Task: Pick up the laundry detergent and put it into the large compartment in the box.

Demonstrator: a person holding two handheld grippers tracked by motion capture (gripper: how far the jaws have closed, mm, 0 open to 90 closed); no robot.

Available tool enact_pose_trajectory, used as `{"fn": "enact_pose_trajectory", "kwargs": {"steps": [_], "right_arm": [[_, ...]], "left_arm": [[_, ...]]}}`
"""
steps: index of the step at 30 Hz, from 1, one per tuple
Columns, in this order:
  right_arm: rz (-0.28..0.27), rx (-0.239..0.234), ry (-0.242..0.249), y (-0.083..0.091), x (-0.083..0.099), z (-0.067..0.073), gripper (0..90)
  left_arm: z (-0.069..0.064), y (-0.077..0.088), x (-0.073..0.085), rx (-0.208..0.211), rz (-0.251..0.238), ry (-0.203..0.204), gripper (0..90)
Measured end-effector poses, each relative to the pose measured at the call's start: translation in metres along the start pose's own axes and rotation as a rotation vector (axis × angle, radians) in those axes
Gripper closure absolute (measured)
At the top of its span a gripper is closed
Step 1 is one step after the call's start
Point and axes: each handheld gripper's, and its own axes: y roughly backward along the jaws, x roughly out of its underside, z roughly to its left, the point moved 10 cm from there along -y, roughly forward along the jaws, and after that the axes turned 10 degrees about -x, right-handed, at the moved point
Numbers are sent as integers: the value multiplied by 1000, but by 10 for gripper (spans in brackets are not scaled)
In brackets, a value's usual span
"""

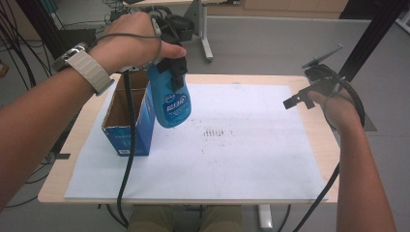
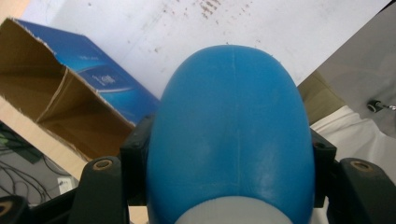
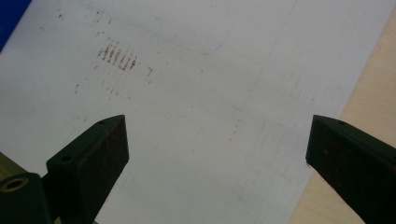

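Observation:
A blue plastic bottle (image 1: 171, 99) with a white label hangs in the air beside the open blue cardboard box (image 1: 129, 116), held near its top by my left gripper (image 1: 173, 67), which is shut on it. In the left gripper view the bottle's rounded body (image 2: 231, 135) bulges between the two black jaws, with the box's brown inside (image 2: 51, 107) to the left. My right gripper (image 1: 303, 98) hovers over the right side of the white sheet (image 1: 232, 145). Its jaws stand wide apart with nothing between them (image 3: 217, 149).
The white sheet (image 3: 187, 93) covers most of the wooden table (image 1: 324, 140) and bears faint brown marks (image 1: 215, 133) at its middle. Black cables (image 1: 126, 159) trail from both grippers. Table legs and floor cables lie beyond the far edge.

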Motion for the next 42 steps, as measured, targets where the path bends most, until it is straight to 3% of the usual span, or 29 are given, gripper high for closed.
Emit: {"fn": "enact_pose_trajectory", "kwargs": {"steps": [7, 16, 23, 42], "right_arm": [[-1, -5, -1, -2, 1, -2, 58], [-8, -10, 4, -3, -1, 0, 57], [-7, -15, 8, -6, -3, 0, 57], [-9, -23, 15, -9, -7, 0, 57]], "left_arm": [[4, 8, 2, 4, 11, 28, 382], [20, 23, 9, 16, 11, 145, 382], [32, 34, 14, 12, 21, 211, 382], [54, 43, 22, 27, 38, 336, 382]]}}
